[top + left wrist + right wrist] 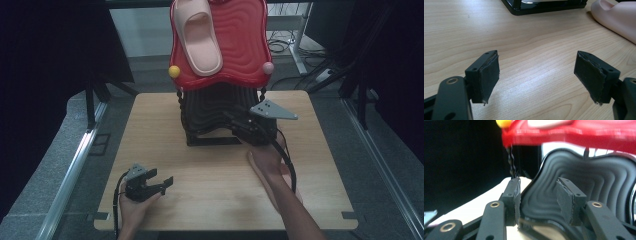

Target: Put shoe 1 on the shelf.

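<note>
A pale pink slipper (197,37) lies on the red wavy top shelf (240,40) of a rack, above its black wavy lower shelf (210,107). My right gripper (231,119) is at the front right of the black shelf (594,182). It is open, and the jaws of my right gripper (537,195) stand on either side of the shelf's front edge without touching it. My left gripper (167,184) is low over the table's front left, wide open with nothing between its pads (489,75). A second pale pink slipper-like shape (616,17) lies on the table near the right hand.
The rack stands at the back middle of a wooden table (210,170). A yellow ball (174,71) and a pink ball (268,68) sit on the red shelf's front corners. Twisted black posts (511,162) hold the red shelf (574,133) up. Dark curtains flank the table.
</note>
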Demonstrator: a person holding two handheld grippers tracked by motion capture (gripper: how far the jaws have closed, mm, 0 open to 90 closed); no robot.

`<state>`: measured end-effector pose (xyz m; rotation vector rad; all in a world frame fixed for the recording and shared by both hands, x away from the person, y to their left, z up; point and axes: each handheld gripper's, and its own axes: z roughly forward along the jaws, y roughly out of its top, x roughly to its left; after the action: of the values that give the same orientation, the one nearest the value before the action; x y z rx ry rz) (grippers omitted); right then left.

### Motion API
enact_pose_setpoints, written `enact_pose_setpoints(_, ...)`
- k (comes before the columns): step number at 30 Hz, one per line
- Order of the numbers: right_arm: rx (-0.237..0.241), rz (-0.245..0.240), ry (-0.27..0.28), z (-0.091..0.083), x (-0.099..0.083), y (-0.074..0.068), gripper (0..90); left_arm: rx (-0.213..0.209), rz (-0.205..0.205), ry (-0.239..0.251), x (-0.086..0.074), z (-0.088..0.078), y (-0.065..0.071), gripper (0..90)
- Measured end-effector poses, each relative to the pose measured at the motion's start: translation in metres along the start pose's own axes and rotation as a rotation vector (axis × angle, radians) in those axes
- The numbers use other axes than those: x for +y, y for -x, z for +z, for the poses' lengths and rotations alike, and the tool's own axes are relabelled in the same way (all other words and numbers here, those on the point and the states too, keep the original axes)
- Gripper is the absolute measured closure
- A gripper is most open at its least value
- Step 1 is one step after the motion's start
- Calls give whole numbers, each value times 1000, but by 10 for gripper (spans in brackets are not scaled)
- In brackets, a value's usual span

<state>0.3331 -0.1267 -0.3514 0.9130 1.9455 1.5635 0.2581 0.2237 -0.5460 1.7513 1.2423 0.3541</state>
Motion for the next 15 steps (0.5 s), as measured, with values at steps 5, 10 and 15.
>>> enact_pose_setpoints(5, 8, 1, -20, -8, -18, 4, 542, -2, -2, -1, 0, 1, 0, 205)
enact_pose_setpoints(10, 16, -11, -57, -17, -41, 9, 542, 3, -4, 4, 0, 0, 0, 205)
enact_pose_setpoints(15, 9, -21, -97, -27, -61, 16, 537, 3, -3, -1, 0, 0, 1, 205)
